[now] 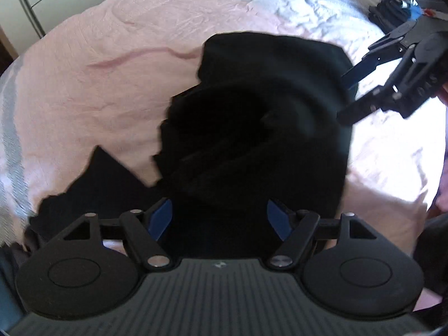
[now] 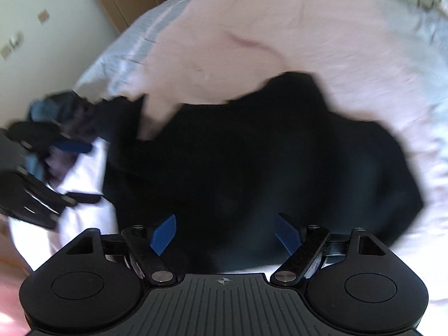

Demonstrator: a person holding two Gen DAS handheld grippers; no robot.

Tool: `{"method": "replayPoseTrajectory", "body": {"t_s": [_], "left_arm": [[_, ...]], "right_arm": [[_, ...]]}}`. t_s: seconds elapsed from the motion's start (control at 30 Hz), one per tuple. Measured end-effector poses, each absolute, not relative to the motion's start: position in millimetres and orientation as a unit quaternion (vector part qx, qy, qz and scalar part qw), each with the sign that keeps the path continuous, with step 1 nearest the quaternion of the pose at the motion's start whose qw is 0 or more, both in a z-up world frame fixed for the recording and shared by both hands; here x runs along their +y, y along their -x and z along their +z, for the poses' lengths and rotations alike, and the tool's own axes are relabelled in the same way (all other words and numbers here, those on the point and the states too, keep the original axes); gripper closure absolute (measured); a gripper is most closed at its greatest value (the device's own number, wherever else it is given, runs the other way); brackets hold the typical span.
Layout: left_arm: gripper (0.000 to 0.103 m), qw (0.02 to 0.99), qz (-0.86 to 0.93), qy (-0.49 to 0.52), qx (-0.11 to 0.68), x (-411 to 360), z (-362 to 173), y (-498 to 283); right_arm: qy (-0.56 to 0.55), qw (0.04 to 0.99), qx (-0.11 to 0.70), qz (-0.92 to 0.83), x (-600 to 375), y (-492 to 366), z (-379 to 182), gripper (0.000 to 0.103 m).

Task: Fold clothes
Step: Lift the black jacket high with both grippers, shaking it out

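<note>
Both claws, left claw [image 1: 219, 218] and right claw [image 2: 226, 233], hung spread and empty above the crumpled black garment [image 1: 252, 117] on the bed [image 1: 98, 84]; best pinch opposite edges.

The garment [image 1: 252, 128] lies bunched on the bed [image 1: 98, 89], near the middle of it. In the left wrist view, the right tongs [image 1: 345, 98] are at 2 o'clock from the garment, at its edge. A pile of clothes [image 1: 392, 11] lies behind them, at 1 o'clock.
</note>
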State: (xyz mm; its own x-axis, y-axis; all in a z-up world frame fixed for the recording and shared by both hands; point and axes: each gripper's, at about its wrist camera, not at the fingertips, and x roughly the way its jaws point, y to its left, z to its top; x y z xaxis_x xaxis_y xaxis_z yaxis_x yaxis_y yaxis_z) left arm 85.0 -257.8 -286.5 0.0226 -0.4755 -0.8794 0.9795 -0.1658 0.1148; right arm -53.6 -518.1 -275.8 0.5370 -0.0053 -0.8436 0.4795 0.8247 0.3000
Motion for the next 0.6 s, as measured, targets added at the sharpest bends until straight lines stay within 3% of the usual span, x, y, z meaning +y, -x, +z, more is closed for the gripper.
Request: {"method": "replayPoseTrajectory", "body": {"t_s": [0.07, 0.3, 0.33, 0.37, 0.4, 0.43, 0.47, 0.6], "left_arm": [[0.032, 0.578, -0.631, -0.433, 0.284, -252, -282, -109], [0.031, 0.587, -0.642, -0.418, 0.262, -253, -272, -163], [0.030, 0.580, -0.650, -0.421, 0.252, -257, -272, -162], [0.029, 0.573, -0.657, -0.426, 0.241, -263, -274, -160], [0.026, 0.566, -0.664, -0.431, 0.229, -269, -275, -157], [0.025, 0.559, -0.672, -0.433, 0.219, -273, -274, -153], [0.025, 0.551, -0.681, -0.434, 0.210, -280, -274, -149], [0.025, 0.520, -0.718, -0.429, 0.177, -319, -275, -135]], "right_arm": [[-0.261, 0.839, 0.457, -0.139, -489, 18, -288, 0.007], [-0.142, 0.803, 0.543, -0.202, -405, -59, -357, 0.007], [-0.115, 0.795, 0.557, -0.211, -401, -59, -363, 0.012], [-0.087, 0.786, 0.572, -0.218, -397, -54, -368, 0.039], [-0.084, 0.784, 0.575, -0.218, -400, -45, -364, 0.055], [-0.097, 0.786, 0.571, -0.215, -405, -34, -355, 0.079], [-0.114, 0.790, 0.564, -0.213, -412, -21, -343, 0.084], [-0.162, 0.804, 0.521, -0.238, -443, 49, -275, 0.087]]}}
